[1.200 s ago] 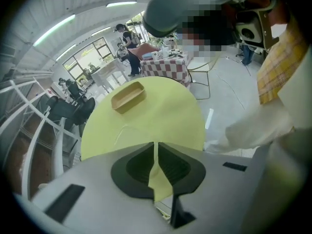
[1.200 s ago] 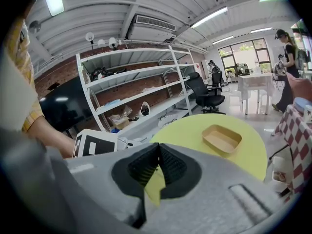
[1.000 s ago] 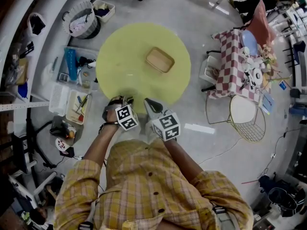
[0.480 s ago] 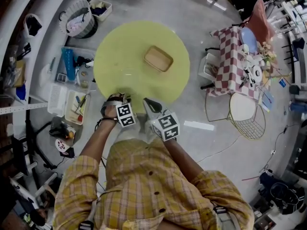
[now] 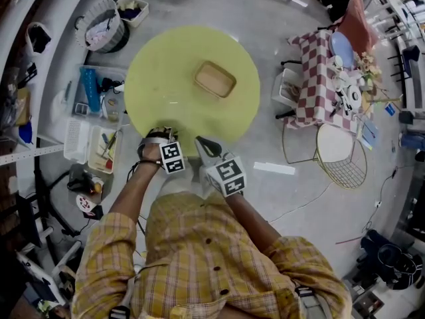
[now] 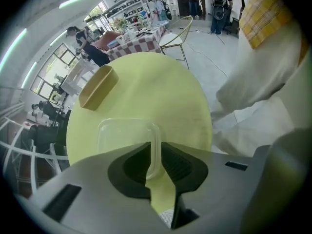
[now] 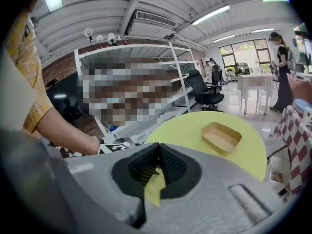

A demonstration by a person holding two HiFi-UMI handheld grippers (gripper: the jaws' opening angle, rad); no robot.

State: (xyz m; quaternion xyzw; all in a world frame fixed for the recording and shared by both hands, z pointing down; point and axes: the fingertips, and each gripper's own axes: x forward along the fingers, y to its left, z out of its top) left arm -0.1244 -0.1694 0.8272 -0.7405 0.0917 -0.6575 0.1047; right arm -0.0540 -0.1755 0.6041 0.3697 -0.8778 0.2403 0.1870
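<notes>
Clear plastic container [image 6: 124,135], shallow, with rounded corners: it sits on the near part of the round yellow-green table [image 6: 161,91], close to the edge on my side. My left gripper [image 6: 155,150] is closed on the container's wall at its near right corner, and the wall stands in the narrow slit between the two dark ribbed pads. My right gripper [image 7: 158,149] hangs just beside the left one at the table's near edge, jaws pressed together with nothing between them. Farther across the table, well apart from the container, lies a tan rectangular tray [image 5: 214,79]. Beyond the table on my right stand a table with a red-and-white checked cloth [image 5: 319,78] and a gold wire chair [image 5: 342,161].
</notes>
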